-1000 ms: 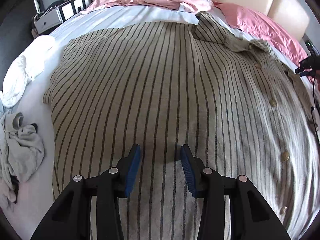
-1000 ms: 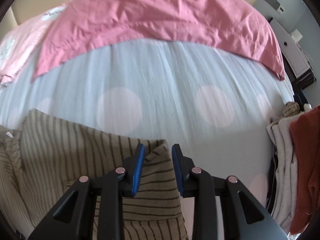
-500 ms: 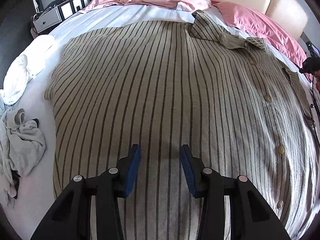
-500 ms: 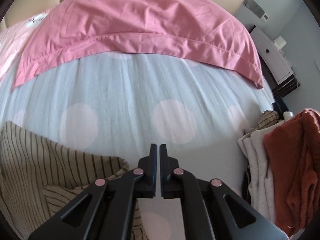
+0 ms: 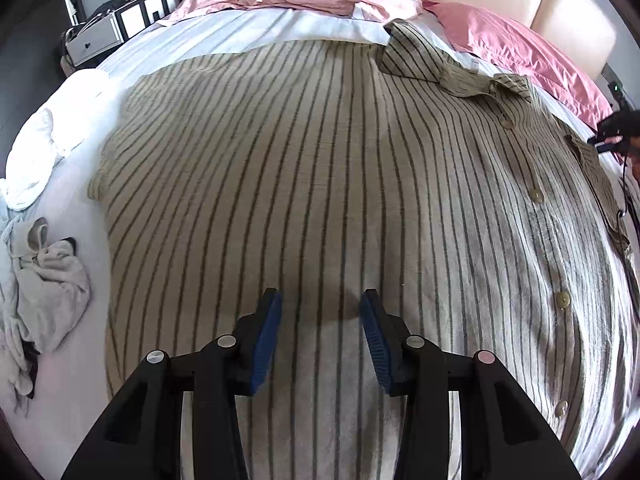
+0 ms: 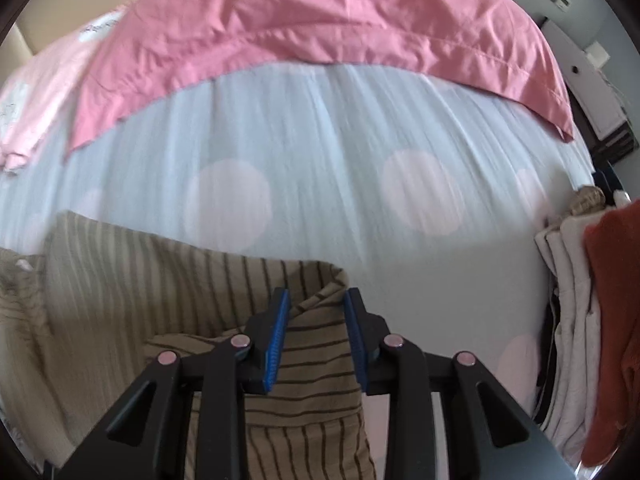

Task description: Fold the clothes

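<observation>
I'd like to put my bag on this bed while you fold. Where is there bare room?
The widest bare stretch of sheet lies between the pink pillow and the striped shirt's sleeve. A narrower strip runs between the shirt and the crumpled grey garment. The shirt fills the middle; stacked clothes crowd the far right edge.

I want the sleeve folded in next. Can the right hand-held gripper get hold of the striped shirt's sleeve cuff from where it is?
Probably yes. The right hand-held gripper has just been opening, and the striped shirt's sleeve cuff lies between its pads with nothing over it; it looks ready to close on.
</observation>
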### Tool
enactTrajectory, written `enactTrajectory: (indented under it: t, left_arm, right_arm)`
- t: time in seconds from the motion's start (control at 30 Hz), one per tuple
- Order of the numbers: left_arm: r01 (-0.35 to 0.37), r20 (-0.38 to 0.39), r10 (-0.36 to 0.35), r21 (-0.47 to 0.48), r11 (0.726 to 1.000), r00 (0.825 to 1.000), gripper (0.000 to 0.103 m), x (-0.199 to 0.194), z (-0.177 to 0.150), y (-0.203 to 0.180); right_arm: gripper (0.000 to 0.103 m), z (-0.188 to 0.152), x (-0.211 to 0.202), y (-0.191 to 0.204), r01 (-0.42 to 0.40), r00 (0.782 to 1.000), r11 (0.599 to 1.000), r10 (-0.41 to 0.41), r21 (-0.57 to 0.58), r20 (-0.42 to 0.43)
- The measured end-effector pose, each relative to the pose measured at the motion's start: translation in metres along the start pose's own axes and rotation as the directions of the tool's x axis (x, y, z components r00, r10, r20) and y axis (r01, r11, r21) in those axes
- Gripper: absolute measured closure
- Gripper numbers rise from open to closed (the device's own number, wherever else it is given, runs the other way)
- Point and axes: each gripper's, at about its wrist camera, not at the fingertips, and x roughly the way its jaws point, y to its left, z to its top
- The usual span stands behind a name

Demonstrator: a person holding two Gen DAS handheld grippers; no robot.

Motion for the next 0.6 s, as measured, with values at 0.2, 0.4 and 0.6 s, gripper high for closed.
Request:
enactTrajectory:
  t: [0.2, 0.4, 0.6]
  left_arm:
    - [0.002, -0.015, -0.003, -0.018, 1.000, 1.000, 0.060, 0.005, -0.001, 0.004]
    - [-0.007, -0.011, 0.007, 0.011, 1.000, 1.000, 0.060, 0.010, 0.003, -0.002]
    - [-0.005, -0.002, 0.005, 0.009, 1.000, 1.000, 0.060, 0.010, 0.007, -0.001]
  right_arm:
    - [0.101, 0.012, -0.007, -0.007, 0.090, 0.991, 0.996, -0.089, -0.004, 0.096]
    - [0.101, 0.029, 0.006, -0.015, 0.109, 0.989, 0.994, -0.110, 0.013, 0.100]
    - [0.101, 0.029, 0.026, -0.016, 0.143, 0.987, 0.990, -0.143, 0.007, 0.078]
